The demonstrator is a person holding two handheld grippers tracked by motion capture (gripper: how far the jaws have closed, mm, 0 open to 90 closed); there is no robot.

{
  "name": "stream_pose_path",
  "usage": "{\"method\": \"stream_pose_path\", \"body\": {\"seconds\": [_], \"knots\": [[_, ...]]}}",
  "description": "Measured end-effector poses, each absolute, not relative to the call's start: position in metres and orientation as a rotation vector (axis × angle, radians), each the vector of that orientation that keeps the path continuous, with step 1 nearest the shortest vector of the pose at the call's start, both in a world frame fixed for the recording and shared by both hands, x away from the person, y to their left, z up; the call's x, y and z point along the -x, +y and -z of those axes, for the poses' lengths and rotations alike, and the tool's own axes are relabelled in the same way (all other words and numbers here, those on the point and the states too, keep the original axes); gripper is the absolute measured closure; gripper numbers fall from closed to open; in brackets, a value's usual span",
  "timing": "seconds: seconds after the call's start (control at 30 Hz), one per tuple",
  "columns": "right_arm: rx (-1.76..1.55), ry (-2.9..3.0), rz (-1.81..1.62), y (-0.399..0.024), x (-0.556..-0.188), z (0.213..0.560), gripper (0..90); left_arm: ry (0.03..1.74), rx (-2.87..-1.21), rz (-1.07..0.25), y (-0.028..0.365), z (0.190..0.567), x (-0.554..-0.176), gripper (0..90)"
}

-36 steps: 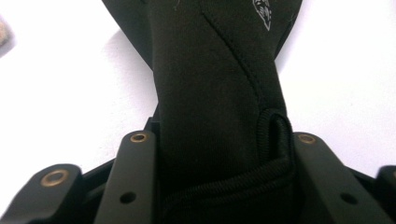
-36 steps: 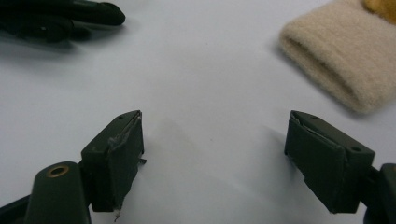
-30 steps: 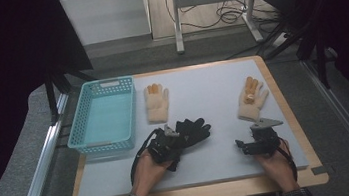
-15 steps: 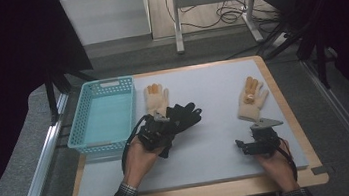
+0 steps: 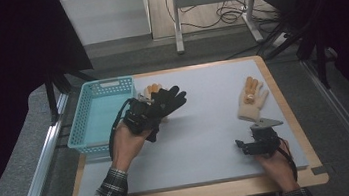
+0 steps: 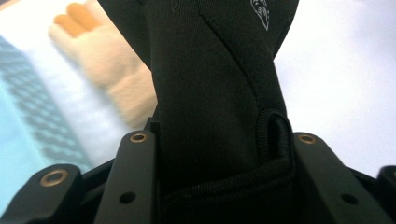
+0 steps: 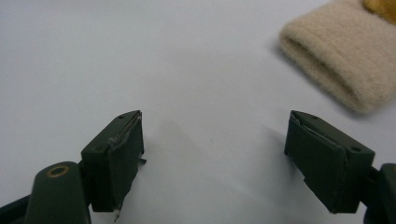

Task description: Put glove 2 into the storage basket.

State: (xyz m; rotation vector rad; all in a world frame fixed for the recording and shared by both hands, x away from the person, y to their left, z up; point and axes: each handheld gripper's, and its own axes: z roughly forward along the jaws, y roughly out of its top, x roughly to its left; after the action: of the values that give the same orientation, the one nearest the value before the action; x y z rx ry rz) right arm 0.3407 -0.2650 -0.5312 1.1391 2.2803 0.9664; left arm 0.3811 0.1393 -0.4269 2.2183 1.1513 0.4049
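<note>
We have lifted the black glove [image 5: 163,104], clamped in our left tool [image 5: 140,116], off the worktop [image 5: 208,139] toward the blue basket [image 5: 95,119]; our right tool [image 5: 255,144] rests, jaws apart.

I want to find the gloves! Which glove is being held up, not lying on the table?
The black glove, pinched in the left tool. Both beige gloves lie flat.

Left tool [image 5: 151,112] raised, jaws clamped; right tool [image 5: 261,142] low, jaws apart.

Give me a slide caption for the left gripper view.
Left claw shut on a black glove, above a beige glove and blue basket.
</note>
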Motion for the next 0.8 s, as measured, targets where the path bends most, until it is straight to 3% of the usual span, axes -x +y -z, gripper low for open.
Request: {"method": "stream_pose_path", "body": {"seconds": [0.8], "knots": [[-1.140, 2.280, -0.968, -0.265, -0.341, 0.531, 19.5, 1.475, -2.068, -0.558, 0.246, 0.416, -0.415, 59.6]]}}
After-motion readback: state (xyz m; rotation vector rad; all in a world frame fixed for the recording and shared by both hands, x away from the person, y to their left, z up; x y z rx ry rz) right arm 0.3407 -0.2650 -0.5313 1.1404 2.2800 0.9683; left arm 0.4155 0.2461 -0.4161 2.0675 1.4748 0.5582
